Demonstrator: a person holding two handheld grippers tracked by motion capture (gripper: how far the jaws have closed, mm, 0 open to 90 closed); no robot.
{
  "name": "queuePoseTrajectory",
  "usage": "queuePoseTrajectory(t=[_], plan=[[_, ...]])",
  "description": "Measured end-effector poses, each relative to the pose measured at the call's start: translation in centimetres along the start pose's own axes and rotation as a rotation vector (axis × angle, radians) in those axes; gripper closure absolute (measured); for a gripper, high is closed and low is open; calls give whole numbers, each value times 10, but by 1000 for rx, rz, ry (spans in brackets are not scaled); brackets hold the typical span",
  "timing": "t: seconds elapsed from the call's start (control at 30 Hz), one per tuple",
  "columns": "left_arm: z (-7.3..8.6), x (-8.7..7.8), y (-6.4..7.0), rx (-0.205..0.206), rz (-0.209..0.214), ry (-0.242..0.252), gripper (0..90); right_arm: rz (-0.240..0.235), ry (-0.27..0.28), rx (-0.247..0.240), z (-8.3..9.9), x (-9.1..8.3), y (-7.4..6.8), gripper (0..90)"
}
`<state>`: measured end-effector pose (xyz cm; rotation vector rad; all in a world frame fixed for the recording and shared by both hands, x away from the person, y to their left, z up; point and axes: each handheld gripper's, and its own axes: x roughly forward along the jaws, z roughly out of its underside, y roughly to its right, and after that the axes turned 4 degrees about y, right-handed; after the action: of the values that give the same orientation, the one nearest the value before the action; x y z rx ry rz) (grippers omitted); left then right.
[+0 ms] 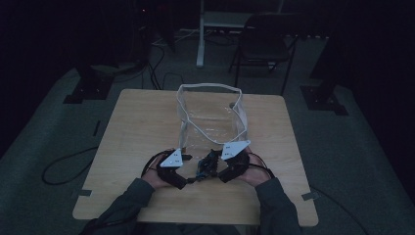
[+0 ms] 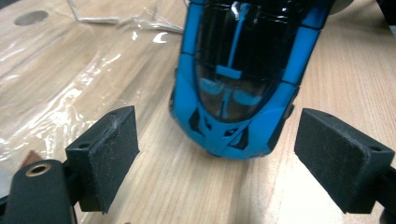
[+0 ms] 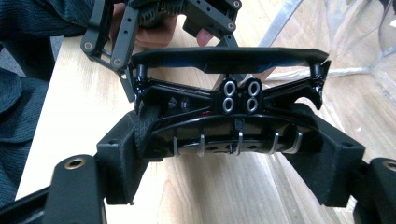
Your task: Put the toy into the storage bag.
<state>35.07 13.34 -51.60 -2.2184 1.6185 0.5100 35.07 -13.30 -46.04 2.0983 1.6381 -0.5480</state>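
Car (image 2: 236,79) sits on the table (image 1: 142,127) beside the bag (image 1: 210,117); my right gripper (image 3: 229,140) pinches its tail to steady it, left gripper (image 2: 229,154) spread before its nose.

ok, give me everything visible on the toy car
The toy car is a blue and black glossy plastic sports model with a dark canopy, a rear wing and four round tailpipes. It sits upright on the wooden table beside the clear plastic bag. The right claw clamps its tail; the left claw brackets its nose, open.
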Motion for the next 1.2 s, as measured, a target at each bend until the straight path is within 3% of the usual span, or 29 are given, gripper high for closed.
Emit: queuePoseTrajectory(t=[0.37, 0.73, 0.9, 1.2], plan=[[11, -8, -10, -62, -35, 3, 148, 4, 6, -14, -5, -8, -4, 256], [20, -8, -16, -97, -41, -19, 152, 1, 19, -18, -11, -14, -5, 255], [25, -8, -20, -133, -46, -21, 159, -2, 12, -21, -14, -15, -7, 256], [28, -7, -21, -141, -42, -29, 159, -11, 13, -25, -21, -19, -6, 256]])
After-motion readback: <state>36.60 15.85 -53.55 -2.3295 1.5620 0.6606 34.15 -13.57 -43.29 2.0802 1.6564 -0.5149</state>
